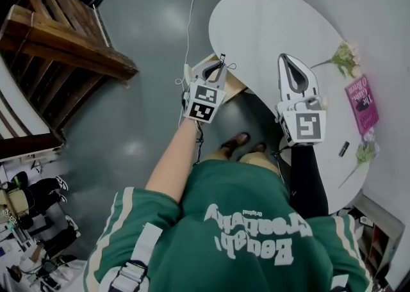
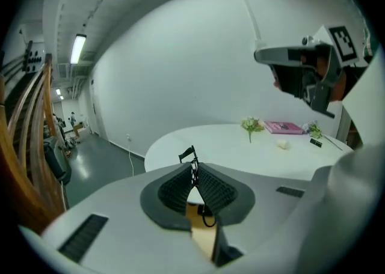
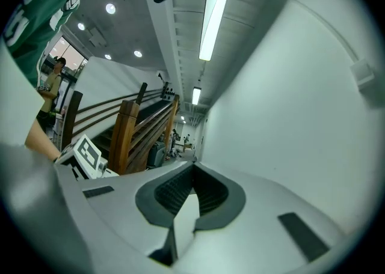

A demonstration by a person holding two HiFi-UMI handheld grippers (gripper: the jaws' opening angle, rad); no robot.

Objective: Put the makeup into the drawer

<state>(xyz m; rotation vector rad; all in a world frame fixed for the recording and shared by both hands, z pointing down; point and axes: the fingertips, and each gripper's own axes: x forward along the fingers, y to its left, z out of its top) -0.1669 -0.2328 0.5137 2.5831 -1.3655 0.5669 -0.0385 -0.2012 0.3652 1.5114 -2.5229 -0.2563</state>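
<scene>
My left gripper (image 1: 218, 70) (image 2: 192, 169) is shut on a thin black makeup tool (image 2: 193, 164) with wire loops (image 1: 221, 64), which stands up between the jaws. Under it, beneath the edge of the white table (image 1: 269, 25), lies a wood-coloured drawer (image 1: 232, 86) (image 2: 202, 235). My right gripper (image 1: 287, 61) (image 3: 193, 175) hovers over the table's near edge, with its jaws together and nothing between them. In the left gripper view it shows at the upper right (image 2: 301, 65). A small black item (image 1: 344, 148) (image 2: 316, 142) and a small cream piece (image 2: 283, 144) lie on the table.
A pink book (image 1: 362, 102) (image 2: 283, 127) and flower sprigs (image 1: 344, 59) (image 2: 251, 125) lie along the table's far side by the wall. A wooden staircase (image 1: 64, 34) stands at the left. A white cable (image 1: 189, 22) runs across the grey floor.
</scene>
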